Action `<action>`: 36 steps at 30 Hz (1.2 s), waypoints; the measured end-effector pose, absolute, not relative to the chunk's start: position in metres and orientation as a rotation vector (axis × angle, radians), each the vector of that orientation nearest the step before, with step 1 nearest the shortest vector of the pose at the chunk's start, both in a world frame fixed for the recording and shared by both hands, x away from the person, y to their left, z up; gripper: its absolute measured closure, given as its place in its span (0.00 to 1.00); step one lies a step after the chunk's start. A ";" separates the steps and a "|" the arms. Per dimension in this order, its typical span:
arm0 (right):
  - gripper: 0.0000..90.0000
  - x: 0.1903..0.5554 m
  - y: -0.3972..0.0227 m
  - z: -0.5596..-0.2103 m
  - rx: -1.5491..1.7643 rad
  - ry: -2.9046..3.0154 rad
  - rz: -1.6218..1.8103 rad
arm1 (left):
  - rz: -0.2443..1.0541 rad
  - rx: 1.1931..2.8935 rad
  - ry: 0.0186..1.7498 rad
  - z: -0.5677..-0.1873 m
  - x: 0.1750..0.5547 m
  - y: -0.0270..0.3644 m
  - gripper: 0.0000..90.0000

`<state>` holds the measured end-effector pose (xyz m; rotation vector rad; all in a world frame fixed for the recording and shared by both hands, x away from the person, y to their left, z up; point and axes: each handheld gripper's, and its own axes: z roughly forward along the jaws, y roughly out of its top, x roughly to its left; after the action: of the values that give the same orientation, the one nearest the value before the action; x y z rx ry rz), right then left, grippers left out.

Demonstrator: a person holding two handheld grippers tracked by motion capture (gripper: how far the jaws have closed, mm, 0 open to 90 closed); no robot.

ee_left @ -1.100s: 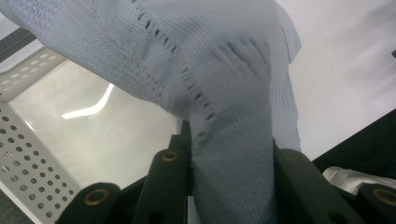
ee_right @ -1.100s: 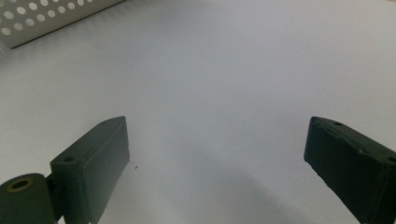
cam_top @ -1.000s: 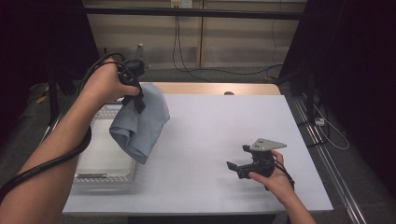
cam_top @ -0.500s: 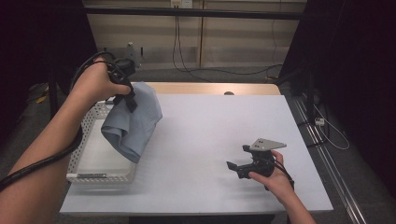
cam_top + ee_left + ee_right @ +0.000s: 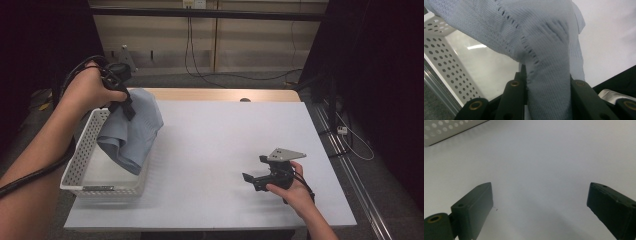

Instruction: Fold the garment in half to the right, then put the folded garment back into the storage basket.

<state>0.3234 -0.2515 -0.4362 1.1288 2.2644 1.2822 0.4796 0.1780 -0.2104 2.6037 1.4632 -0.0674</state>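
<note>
A light blue knitted cloth (image 5: 131, 131) hangs from my left gripper (image 5: 128, 109), which is shut on a bunched fold of it above the far end of a white perforated basket (image 5: 80, 165). The cloth's lower part droops over the basket's right wall. In the left gripper view the cloth (image 5: 544, 50) runs between the two black jaws, with the basket (image 5: 446, 62) below it. My right gripper (image 5: 252, 180) rests low over the white table near the front right, held by a hand. Its jaws stand wide apart with nothing between them (image 5: 540, 202).
The white table top (image 5: 230, 135) stretches between the basket and the right gripper. A wooden strip (image 5: 220, 95) edges its far side. Cables (image 5: 200, 70) lie on the floor behind, and a metal rail (image 5: 345, 150) runs along the right.
My left gripper has carried the cloth leftward, from beside the basket to above it. The right gripper has stayed where it was.
</note>
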 end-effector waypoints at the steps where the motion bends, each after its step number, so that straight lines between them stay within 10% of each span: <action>1: 0.08 0.323 -0.252 -0.436 1.133 2.262 1.281 | -0.067 2.604 1.464 -0.211 0.480 0.179 0.83; 36: 0.07 0.319 -0.255 -0.433 1.132 2.245 1.289 | -0.075 2.589 1.494 -0.218 0.473 0.193 0.83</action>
<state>0.3190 -0.2554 -0.4327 1.1322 2.2451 1.2887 0.4729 0.1929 -0.2179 2.5890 1.4944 -0.0751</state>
